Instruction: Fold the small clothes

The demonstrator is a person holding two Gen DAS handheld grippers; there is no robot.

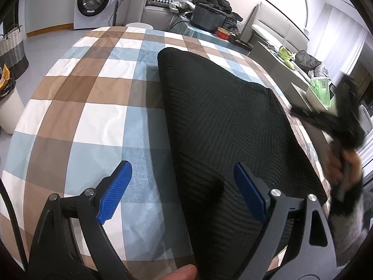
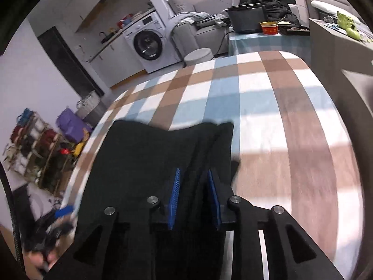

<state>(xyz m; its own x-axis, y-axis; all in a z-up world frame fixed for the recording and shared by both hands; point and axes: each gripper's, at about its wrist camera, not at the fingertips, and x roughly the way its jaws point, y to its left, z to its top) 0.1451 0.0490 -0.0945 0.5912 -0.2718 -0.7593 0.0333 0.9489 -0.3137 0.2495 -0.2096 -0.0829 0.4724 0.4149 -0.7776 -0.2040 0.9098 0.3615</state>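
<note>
A black ribbed knit garment lies on the checked bedspread. My left gripper is open and empty, its blue pads straddling the garment's left edge near the front. In the right wrist view my right gripper is shut on a bunched fold of the same black garment and holds it above the bedspread. The right gripper also shows blurred at the right edge of the left wrist view, with black cloth in it.
A washing machine and a grey sofa with clothes stand beyond the bed. A dark pot and red tin sit on a side table. A woven basket stands on the floor at left.
</note>
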